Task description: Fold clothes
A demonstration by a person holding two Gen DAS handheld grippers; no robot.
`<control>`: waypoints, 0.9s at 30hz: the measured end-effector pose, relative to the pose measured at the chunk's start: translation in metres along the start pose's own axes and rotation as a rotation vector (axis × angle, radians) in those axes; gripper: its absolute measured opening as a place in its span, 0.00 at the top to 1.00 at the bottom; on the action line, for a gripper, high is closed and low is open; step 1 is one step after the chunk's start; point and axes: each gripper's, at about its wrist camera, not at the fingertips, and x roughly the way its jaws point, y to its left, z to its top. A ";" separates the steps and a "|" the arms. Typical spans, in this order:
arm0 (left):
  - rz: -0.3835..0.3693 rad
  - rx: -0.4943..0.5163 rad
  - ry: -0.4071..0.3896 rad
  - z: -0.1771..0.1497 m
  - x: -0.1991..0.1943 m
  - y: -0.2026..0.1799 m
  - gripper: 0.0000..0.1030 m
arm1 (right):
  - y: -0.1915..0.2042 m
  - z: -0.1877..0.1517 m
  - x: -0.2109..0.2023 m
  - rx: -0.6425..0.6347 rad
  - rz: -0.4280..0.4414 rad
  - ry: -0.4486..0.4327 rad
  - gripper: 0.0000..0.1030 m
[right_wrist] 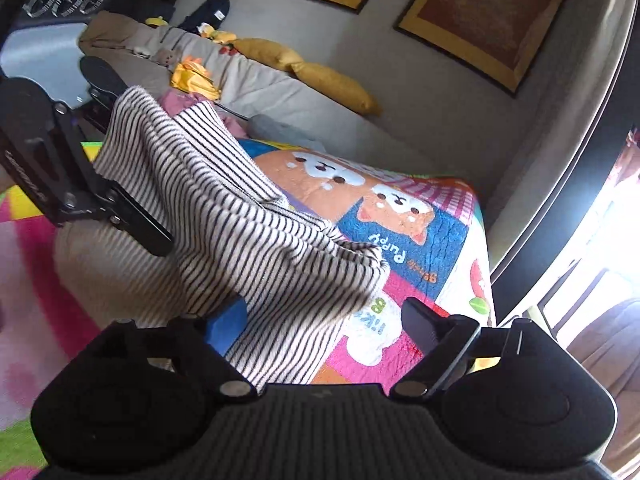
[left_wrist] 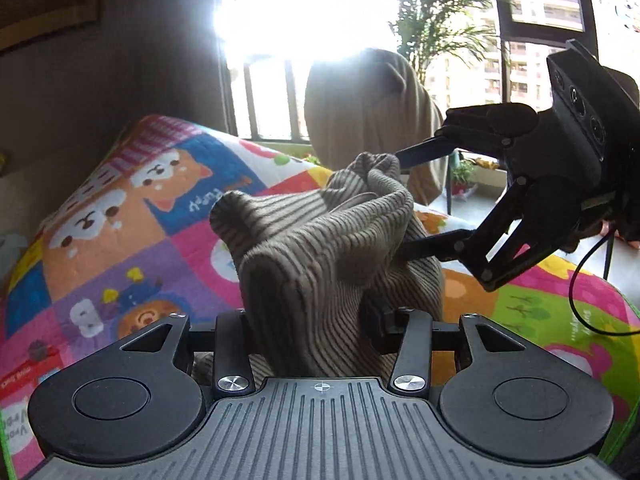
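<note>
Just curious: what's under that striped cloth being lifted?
Under the striped cloth lies a colourful cartoon-puppy mat. A blue patch peeks from beneath; whatever else the cloth covers stays hidden.

The striped garment [left_wrist: 320,248] hangs bunched above the play mat [left_wrist: 120,240], between both hand-held grippers.

The quilt [right_wrist: 420,240] carries the only clear wording: "Puppy" in yellow letters on its blue patch [right_wrist: 432,248], just below the orange cartoon dog [right_wrist: 396,208], seen upside down from the right wrist. Smaller yellow script under it, and the words on neighbouring patches, are too blurred to read.
</note>
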 end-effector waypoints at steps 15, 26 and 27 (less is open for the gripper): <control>0.193 -0.218 0.088 -0.020 0.037 0.083 0.13 | -0.033 -0.005 0.062 0.362 -0.004 0.092 0.00; 0.204 -0.261 0.103 -0.026 0.054 0.093 0.07 | -0.031 0.001 0.122 0.341 -0.097 0.273 0.00; 0.199 -0.273 0.104 -0.026 0.055 0.094 0.07 | -0.031 0.002 0.110 0.324 -0.099 0.239 0.00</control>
